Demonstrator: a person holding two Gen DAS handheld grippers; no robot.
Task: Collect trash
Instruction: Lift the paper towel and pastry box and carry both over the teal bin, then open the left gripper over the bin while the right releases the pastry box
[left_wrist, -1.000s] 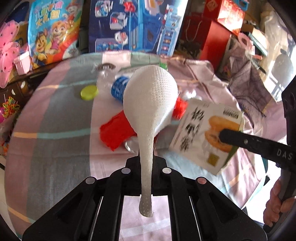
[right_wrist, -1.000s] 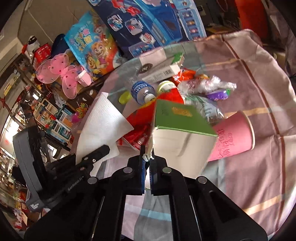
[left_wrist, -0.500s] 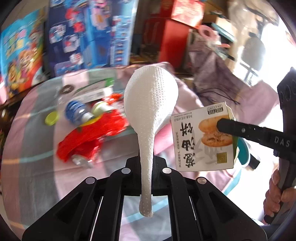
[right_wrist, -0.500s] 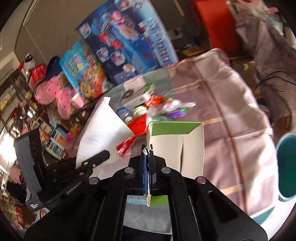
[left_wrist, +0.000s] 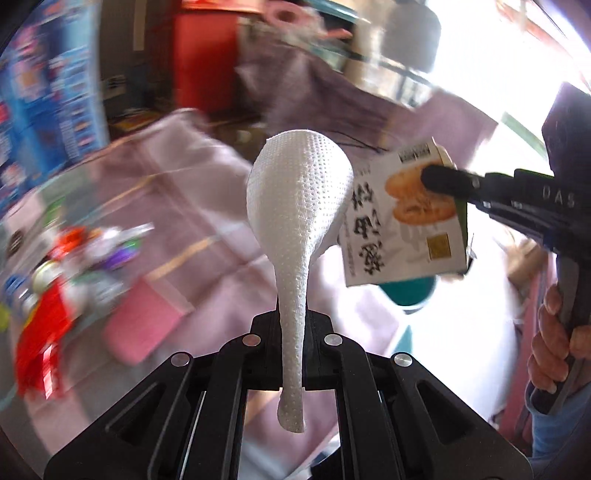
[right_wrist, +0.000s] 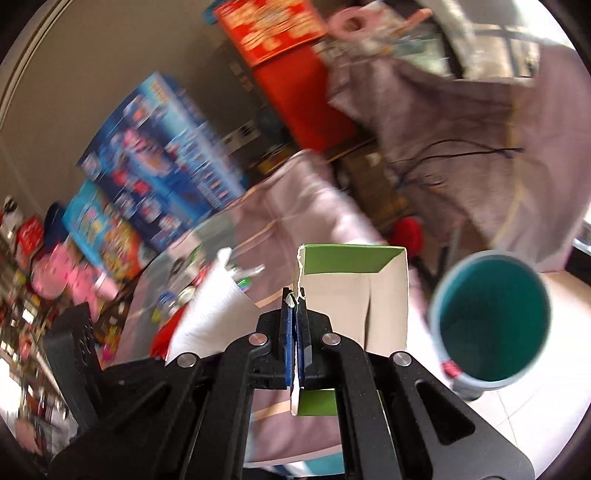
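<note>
A white, dimple-embossed paper towel (left_wrist: 299, 206). A white carton (left_wrist: 404, 218) with black characters, a golden pastry picture and green flaps. A teal bin (right_wrist: 491, 319) rimmed grey. A pale pink cloth (left_wrist: 192, 206) striped tan. A pink cup (left_wrist: 142, 325) at lower left.

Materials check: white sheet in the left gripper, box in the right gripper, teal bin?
White sheet: paper towel or tissue, going by the matte embossed dot texture and its limp drape. Box: thin paperboard, printed outside, plain grey-beige inside, torn white edge at the grip. Teal bin: probably plastic with a smooth, even wall; blur leaves it open.
</note>
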